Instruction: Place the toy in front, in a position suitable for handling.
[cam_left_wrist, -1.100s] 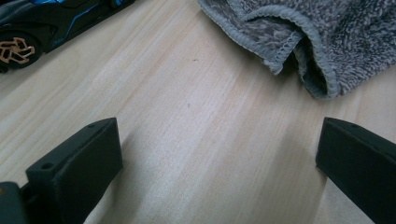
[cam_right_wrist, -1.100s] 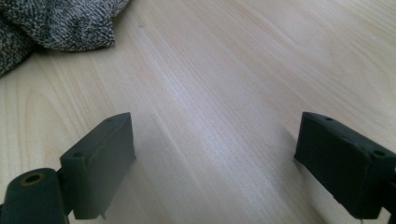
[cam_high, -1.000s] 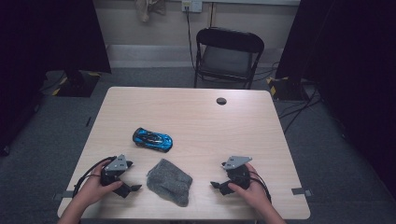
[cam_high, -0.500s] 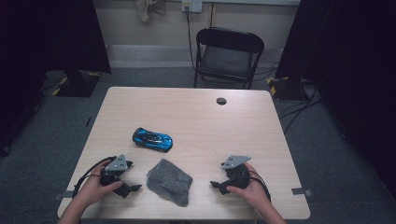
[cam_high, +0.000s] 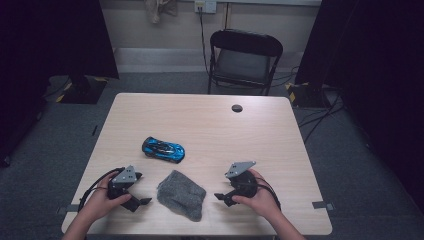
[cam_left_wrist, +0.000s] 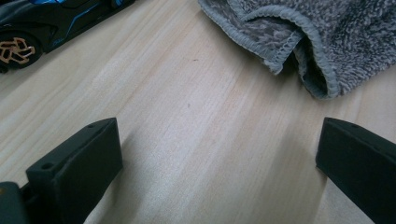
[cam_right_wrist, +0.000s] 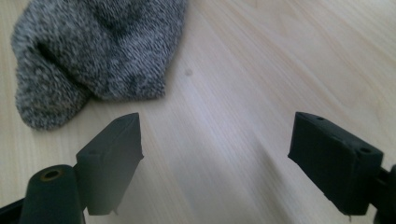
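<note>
The grey cloth (cam_high: 181, 194) lies crumpled, fuzzy, with a stitched hem. Left gripper (cam_high: 141, 202) and right gripper (cam_high: 220, 196) flank it, jaws wide apart, empty.

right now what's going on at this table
A person sits at a wooden table with a gripper in each hand. The left gripper and right gripper rest on the table either side of a crumpled grey cloth, jaws open, touching nothing. A blue toy car sits just beyond the cloth.

My view: pale wood table (cam_high: 280, 130), black folding chair (cam_high: 244, 60) behind, grey carpet (cam_high: 60, 145), beige wall (cam_high: 165, 25), dark curtains (cam_high: 50, 40).
</note>
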